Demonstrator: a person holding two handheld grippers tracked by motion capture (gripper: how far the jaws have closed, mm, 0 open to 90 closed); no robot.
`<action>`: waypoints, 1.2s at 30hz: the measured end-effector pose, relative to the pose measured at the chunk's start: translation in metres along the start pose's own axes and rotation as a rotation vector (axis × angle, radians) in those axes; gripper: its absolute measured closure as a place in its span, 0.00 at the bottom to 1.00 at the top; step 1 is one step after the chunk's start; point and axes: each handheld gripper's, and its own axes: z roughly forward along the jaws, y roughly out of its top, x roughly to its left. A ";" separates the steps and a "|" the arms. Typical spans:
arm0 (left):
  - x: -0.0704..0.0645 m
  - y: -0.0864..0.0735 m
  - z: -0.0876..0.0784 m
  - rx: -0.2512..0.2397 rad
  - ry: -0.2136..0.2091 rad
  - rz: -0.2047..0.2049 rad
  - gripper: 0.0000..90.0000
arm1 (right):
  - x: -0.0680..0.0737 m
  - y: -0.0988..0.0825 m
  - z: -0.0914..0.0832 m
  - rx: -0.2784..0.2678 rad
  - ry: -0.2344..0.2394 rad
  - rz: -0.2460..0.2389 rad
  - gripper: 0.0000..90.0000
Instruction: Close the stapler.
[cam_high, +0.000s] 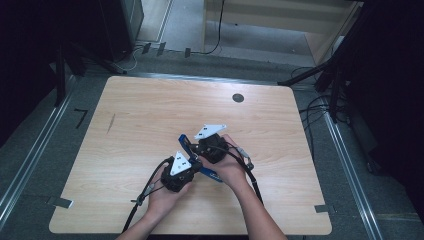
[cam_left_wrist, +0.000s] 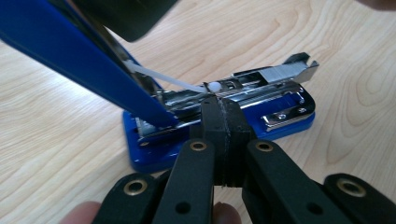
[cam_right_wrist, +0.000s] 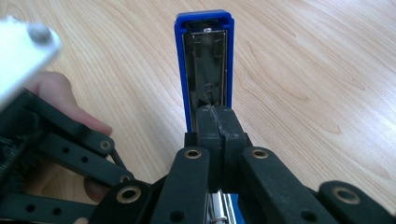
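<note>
Forearms at the bottom centre of the high view bring our two grippers together over an opened blue stapler (cam_high: 212, 175).

We hold the left gripper (cam_high: 191, 162) and right gripper (cam_high: 199, 146) with jaws closed, tips at the stapler's metal parts; whether they pinch anything, we cannot tell. Pale wooden table (cam_high: 150, 110), dark disc (cam_high: 238, 98) upper right; grey floor (cam_high: 30, 150) and cables around.

High view: looks forward and down from above, far off, over the light wooden table (cam_high: 150, 110).
Gripper views: close along black jaws.
Shared: opened blue metal-lined stapler (cam_left_wrist: 219, 112).
</note>
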 end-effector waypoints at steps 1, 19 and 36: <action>-0.001 0.000 0.001 0.008 -0.003 0.004 1.00 | 0.000 -0.001 -0.001 0.000 -0.003 0.008 1.00; -0.006 0.003 0.008 0.052 0.005 0.054 1.00 | -0.003 -0.011 -0.014 -0.023 0.006 0.033 1.00; -0.004 0.004 0.011 0.083 0.023 0.045 1.00 | -0.005 -0.027 -0.023 -0.044 0.004 0.065 1.00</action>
